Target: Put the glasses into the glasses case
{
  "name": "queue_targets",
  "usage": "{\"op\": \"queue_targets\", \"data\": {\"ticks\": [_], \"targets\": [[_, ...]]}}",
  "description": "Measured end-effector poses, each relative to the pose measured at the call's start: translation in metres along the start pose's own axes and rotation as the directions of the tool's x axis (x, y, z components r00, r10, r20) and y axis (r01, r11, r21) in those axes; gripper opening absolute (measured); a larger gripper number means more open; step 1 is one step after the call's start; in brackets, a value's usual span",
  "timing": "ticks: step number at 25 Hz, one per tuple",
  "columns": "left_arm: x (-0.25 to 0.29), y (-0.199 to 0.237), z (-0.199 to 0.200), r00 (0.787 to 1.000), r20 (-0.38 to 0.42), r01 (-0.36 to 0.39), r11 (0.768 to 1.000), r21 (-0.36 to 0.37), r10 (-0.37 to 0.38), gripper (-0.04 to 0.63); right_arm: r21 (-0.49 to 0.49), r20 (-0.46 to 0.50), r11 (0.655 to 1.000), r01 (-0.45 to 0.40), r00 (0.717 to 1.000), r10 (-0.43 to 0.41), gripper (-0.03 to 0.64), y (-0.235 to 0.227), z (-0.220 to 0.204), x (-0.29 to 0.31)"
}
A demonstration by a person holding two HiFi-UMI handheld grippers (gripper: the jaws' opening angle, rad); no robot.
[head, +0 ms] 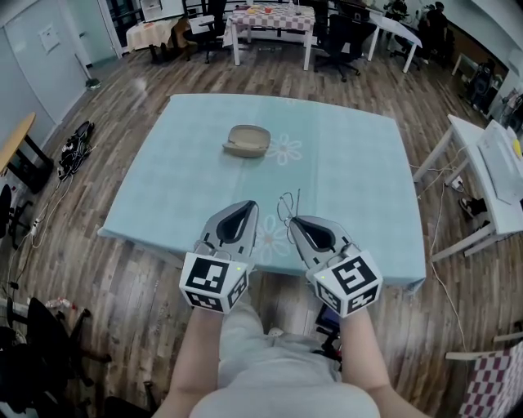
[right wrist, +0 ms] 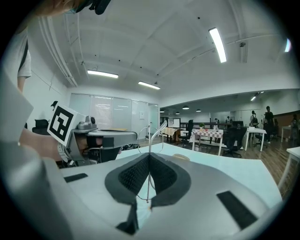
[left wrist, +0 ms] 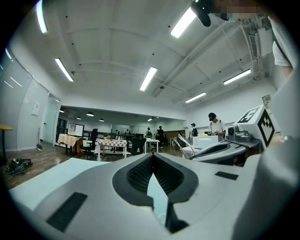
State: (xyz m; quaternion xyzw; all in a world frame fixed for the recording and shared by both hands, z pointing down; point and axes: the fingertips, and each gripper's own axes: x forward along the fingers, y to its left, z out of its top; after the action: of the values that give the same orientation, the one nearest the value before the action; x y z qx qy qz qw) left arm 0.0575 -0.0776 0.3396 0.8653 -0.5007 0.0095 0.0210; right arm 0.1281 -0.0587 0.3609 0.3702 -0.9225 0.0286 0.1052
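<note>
The thin wire-framed glasses (head: 286, 209) stick up from the tip of my right gripper (head: 295, 221), which is shut on one of their arms; the right gripper view shows the wire (right wrist: 151, 136) pinched between the pads. My left gripper (head: 249, 205) sits close beside it on the left, shut with nothing in it. Both hover over the near edge of the table. The tan glasses case (head: 246, 140) lies open farther back on the table, and shows small past the jaws as the case (right wrist: 181, 158) in the right gripper view. From the left gripper view the glasses (left wrist: 181, 145) stand to the right.
The pale blue tablecloth (head: 343, 155) covers a square table with wooden floor around it. A white desk (head: 490, 167) stands to the right, cables (head: 75, 143) lie on the floor at left, and chairs and tables (head: 274, 20) are in the far room.
</note>
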Motion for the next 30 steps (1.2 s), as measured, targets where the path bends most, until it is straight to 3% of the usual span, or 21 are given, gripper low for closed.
{"op": "queue_targets", "data": {"ticks": [12, 30], "targets": [[0.050, 0.077, 0.000, 1.000, -0.013, 0.018, 1.000, 0.006, -0.018, 0.009, -0.022, -0.028, 1.000, 0.020, 0.999, -0.021, 0.008, -0.030, 0.010, 0.079], [0.121, 0.186, -0.020, 0.997, -0.065, 0.038, 0.998, -0.051, -0.042, 0.009, -0.051, -0.108, 0.996, 0.067, 0.992, -0.073, 0.009, -0.084, 0.011, 0.198]]}}
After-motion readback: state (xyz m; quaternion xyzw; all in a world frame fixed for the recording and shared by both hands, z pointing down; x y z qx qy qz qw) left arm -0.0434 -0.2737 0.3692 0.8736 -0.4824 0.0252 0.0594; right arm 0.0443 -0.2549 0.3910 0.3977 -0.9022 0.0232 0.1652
